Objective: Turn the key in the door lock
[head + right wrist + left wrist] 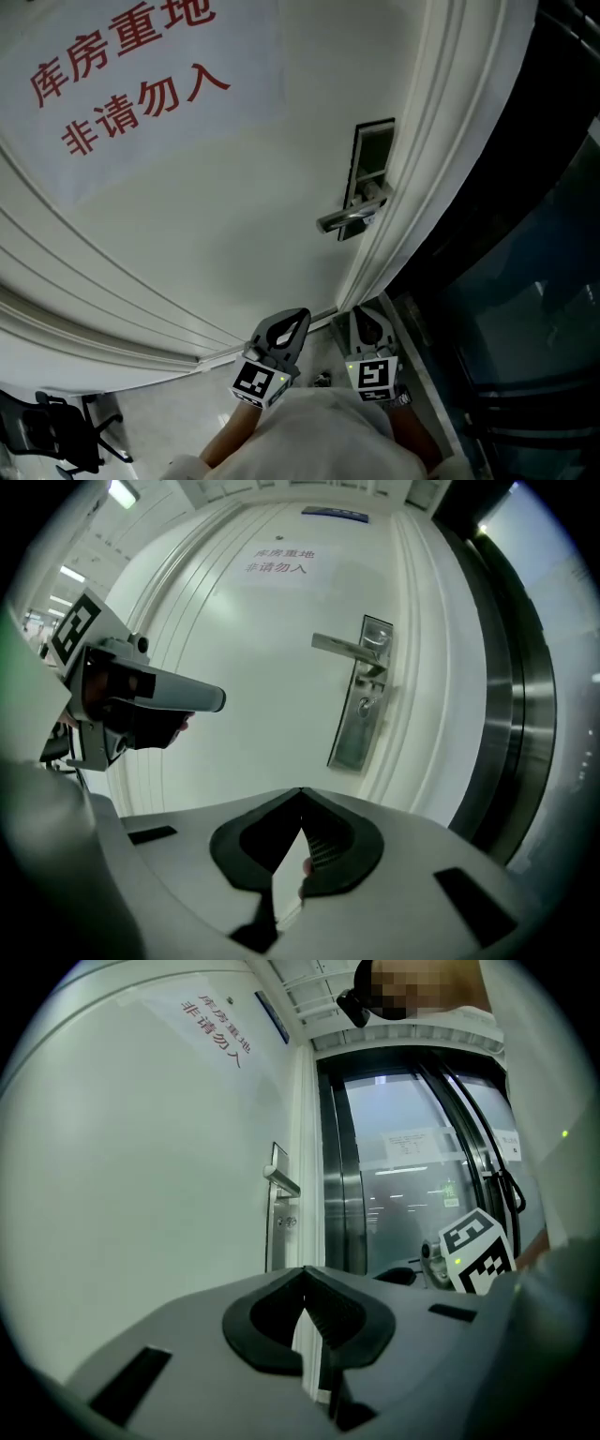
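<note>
A white door (216, 234) carries a steel lock plate (367, 169) with a lever handle (349, 219) near its right edge. In the right gripper view the lock plate (361, 705) shows a small keyhole (364, 705) under the handle (345, 649); whether a key sits in it is too small to tell. My left gripper (298, 319) and right gripper (367, 317) hang side by side well short of the lock. Both are shut with nothing in them. The left gripper (302, 1271) points past the door's edge, the right gripper (300, 793) towards the door below the lock.
A paper sign (131, 75) with red characters is stuck on the door. Right of the door frame (422, 187) runs a dark glass partition (525, 309) with metal posts (339, 1176). A black office chair (56, 436) stands at lower left.
</note>
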